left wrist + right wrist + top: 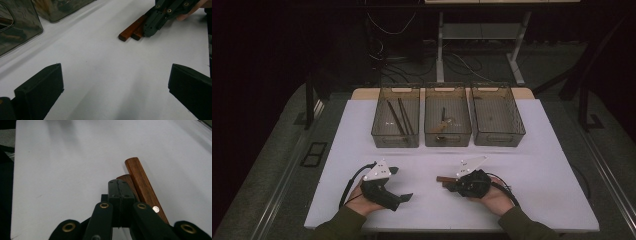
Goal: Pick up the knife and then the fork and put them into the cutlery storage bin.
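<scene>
Wooden handles (140, 182) lie flat, ends pointing toward the left tool (399, 184), beside the closed right tool (121, 187).

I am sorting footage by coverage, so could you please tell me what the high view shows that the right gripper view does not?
High view alone: three smoky translucent plastic bins in a row at the far side of the table, the left hand-held gripper with jaws apart, and the person's olive sleeves.

Right gripper view alone: a small silver dot on the nearer handle, and the right hand-held gripper with its jaws closed together, resting over the handles.

Both: the two reddish-brown wooden handles lying side by side on the white table cover.
</scene>
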Motion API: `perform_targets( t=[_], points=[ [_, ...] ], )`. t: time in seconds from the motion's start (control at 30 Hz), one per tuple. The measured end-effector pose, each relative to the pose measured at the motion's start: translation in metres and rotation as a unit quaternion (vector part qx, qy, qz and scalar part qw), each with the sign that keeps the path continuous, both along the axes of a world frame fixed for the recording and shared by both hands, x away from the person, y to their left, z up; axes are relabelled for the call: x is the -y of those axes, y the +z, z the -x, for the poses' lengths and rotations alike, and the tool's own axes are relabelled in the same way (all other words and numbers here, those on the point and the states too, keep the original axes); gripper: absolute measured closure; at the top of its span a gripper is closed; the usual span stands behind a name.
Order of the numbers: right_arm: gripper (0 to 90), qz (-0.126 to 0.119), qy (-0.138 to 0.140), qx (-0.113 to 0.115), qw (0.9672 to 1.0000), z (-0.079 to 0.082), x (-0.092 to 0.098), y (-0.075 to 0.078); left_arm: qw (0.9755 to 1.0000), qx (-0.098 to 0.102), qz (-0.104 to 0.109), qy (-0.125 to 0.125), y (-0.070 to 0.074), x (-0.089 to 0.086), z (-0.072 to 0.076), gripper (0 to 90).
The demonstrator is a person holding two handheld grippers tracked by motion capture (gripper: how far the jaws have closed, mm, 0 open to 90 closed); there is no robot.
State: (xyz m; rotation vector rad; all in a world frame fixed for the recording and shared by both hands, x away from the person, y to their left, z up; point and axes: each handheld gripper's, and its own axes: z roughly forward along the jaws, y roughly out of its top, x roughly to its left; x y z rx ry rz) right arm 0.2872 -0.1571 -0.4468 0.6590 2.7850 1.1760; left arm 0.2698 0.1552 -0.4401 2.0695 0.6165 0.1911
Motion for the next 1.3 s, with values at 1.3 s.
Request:
perform_targets(
  t=[1.3],
  points=[
    [55.9,-0.017,-0.08,0.004,0.9967,-0.014,0.033,0.033,1.0,-0.001,0.002,-0.006,0.001,0.0,0.001,0.0]
  ],
)
